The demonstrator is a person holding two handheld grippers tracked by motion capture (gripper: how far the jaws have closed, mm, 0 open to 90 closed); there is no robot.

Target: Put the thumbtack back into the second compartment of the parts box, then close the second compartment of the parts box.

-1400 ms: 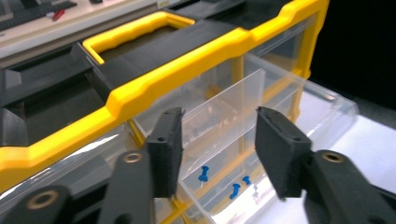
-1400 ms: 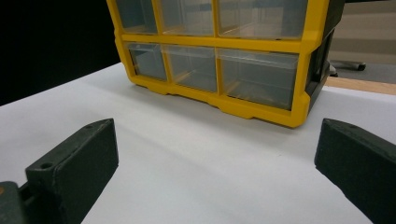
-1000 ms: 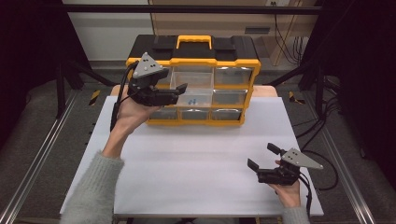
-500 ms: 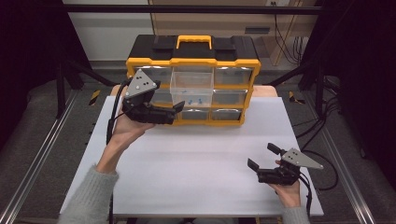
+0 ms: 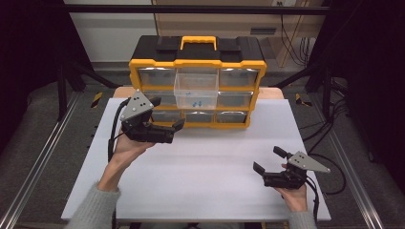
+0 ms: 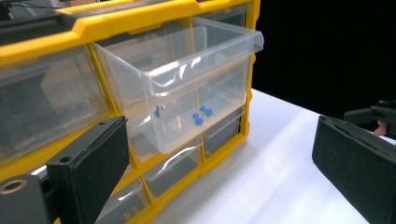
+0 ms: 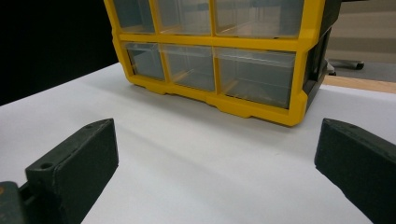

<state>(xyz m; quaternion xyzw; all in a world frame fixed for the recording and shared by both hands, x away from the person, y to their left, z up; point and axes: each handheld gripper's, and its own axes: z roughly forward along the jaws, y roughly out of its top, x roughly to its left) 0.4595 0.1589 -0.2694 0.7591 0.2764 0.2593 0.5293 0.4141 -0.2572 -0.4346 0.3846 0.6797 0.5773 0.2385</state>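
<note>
A yellow and black drawer organizer (image 5: 197, 61) stands at the back of the white table. Its top middle clear drawer (image 5: 196, 89) is pulled out and holds a few blue pushpins (image 5: 193, 102). In the left gripper view the drawer (image 6: 187, 88) juts out with the pushpins (image 6: 199, 116) on its floor. My left gripper (image 5: 167, 114) hovers open in front of the organizer's lower left, apart from the drawer, with nothing between its jaws. My right gripper (image 5: 269, 160) rests open near the table's front right, empty, facing the organizer (image 7: 215, 46).
The white table top (image 5: 205, 157) spreads between the two grippers. Wooden table edges show beside the organizer. Metal rails (image 5: 38, 157) run along both sides, and cables lie on the floor at the right. The other gripper (image 6: 378, 114) appears far right in the left gripper view.
My left gripper has drawn back from the organizer's front toward the near left. The clear middle drawer now stands pulled out and free. The right gripper has not moved.
</note>
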